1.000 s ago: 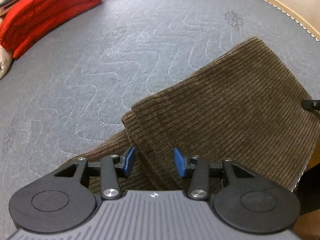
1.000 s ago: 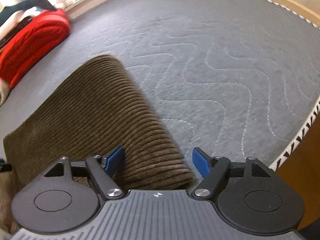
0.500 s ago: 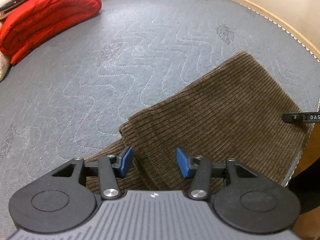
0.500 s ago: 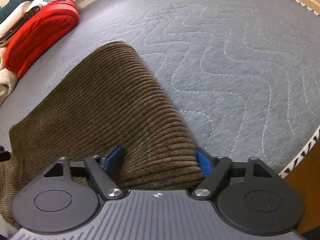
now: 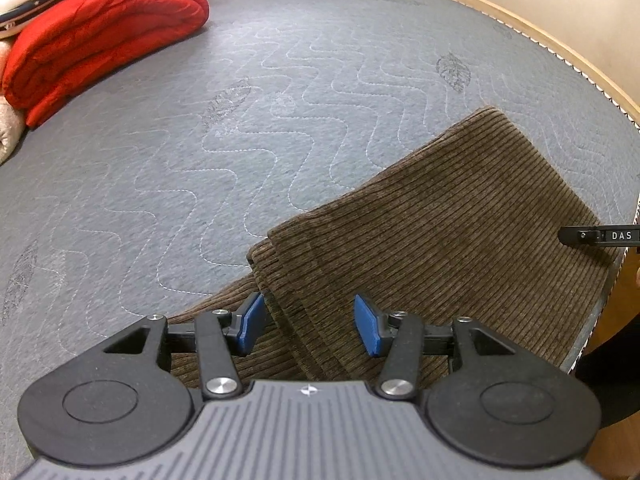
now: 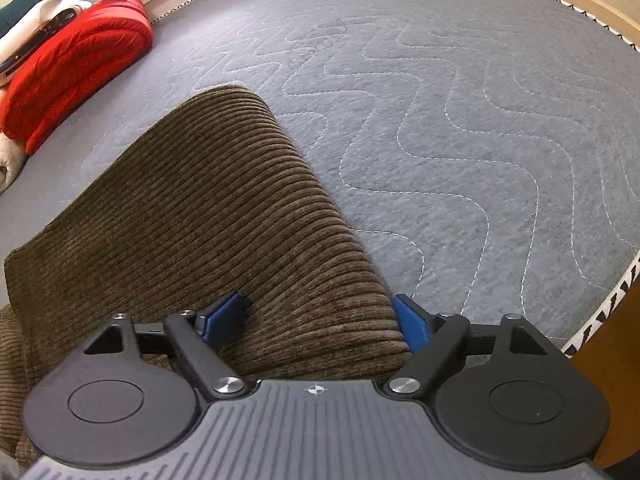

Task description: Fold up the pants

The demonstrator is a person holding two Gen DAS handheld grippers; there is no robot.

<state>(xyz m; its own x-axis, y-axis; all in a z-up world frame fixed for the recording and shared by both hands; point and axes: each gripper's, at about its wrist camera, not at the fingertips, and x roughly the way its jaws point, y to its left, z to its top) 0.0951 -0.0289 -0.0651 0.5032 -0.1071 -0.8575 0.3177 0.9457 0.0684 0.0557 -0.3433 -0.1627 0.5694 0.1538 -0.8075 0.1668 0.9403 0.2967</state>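
The folded brown corduroy pants (image 5: 440, 232) lie on the grey quilted mattress (image 5: 200, 160). Left tongs (image 5: 310, 325) hover spread above a fold edge; right tongs (image 6: 316, 320), just widened, straddle the pants' end (pads seemingly not pressing)

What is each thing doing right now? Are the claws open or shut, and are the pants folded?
Left claw: open, has just been opening; the pants' layered edge sits between its pads, not pinched.
Right claw: open wide, just opened more; the rounded fold lies between its pads, not squeezed.
Brown pants: folded over, lying on the mattress.
Red blanket: folded up, far side.
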